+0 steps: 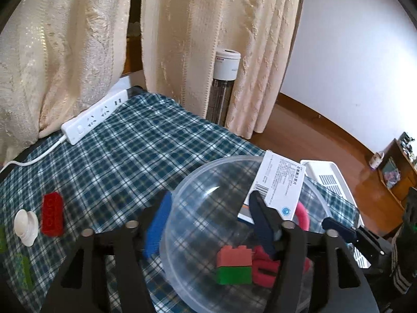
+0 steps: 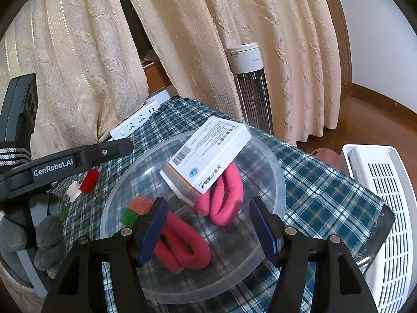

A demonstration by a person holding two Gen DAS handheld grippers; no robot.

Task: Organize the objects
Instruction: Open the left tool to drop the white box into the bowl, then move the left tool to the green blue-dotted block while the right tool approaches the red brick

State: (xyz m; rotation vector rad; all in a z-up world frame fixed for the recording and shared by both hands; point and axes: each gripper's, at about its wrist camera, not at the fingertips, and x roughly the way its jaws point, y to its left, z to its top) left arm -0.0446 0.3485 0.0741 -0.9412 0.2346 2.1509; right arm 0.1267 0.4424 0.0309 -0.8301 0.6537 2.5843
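Observation:
A clear plastic bowl (image 1: 182, 198) (image 2: 276, 182) stands on the plaid cloth. Inside lie a white medicine box (image 2: 208, 156) (image 1: 280, 187) leaning on the rim, a pink foam loop (image 2: 229, 195), and an orange-and-green brick (image 1: 234, 264) (image 2: 135, 208). My right gripper (image 2: 208, 229) is open above the bowl and empty. My left gripper (image 1: 208, 221) is open with its fingers either side of the bowl's near wall. A red brick (image 1: 52, 214) (image 2: 90, 180), a white plug (image 1: 26, 225) and a green brick (image 1: 23, 271) lie on the cloth to the left.
A white power strip (image 1: 96, 116) lies at the table's back edge under cream curtains. A tower heater (image 2: 250, 83) stands behind the table. A white slotted appliance (image 2: 385, 208) stands right of the table. The cloth's right edge drops to wooden floor.

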